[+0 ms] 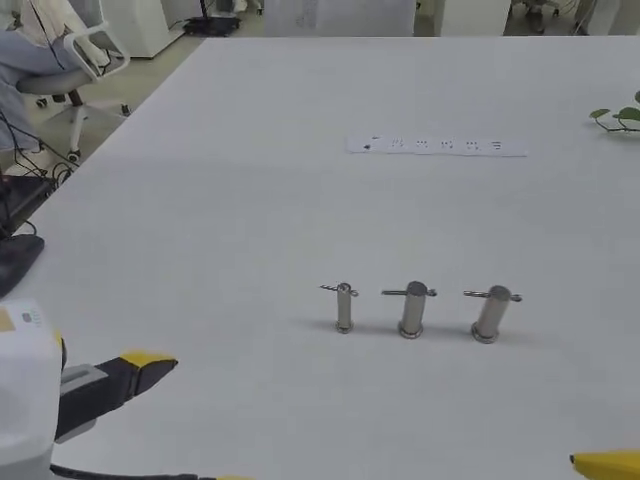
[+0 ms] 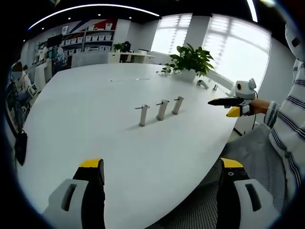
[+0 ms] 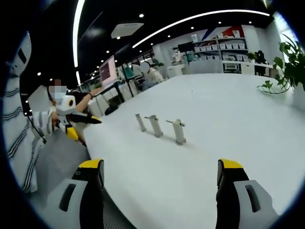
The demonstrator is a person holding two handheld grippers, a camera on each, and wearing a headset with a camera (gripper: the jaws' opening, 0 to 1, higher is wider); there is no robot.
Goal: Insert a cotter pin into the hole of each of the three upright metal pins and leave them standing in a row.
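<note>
Three upright metal pins stand in a row on the white table: a slim one [image 1: 344,307], a middle one [image 1: 412,309] and a thicker one [image 1: 489,313]. Each has a cotter pin through its top. My left gripper [image 1: 190,420] sits low at the near left, open, well short of the row. A yellow fingertip [image 1: 605,463] of my right gripper pokes in at the bottom right. In the left gripper view the jaws [image 2: 161,167] stand wide apart with nothing between them, and the pins [image 2: 162,109] are ahead. The right gripper [image 3: 159,167] is likewise open, facing the pins [image 3: 155,126].
A white power strip [image 1: 437,146] lies farther back on the table [image 1: 250,180]. A plant [image 1: 620,117] leans in at the right edge. An office chair [image 1: 80,60] and a dark object [image 1: 15,260] are off the table's left side.
</note>
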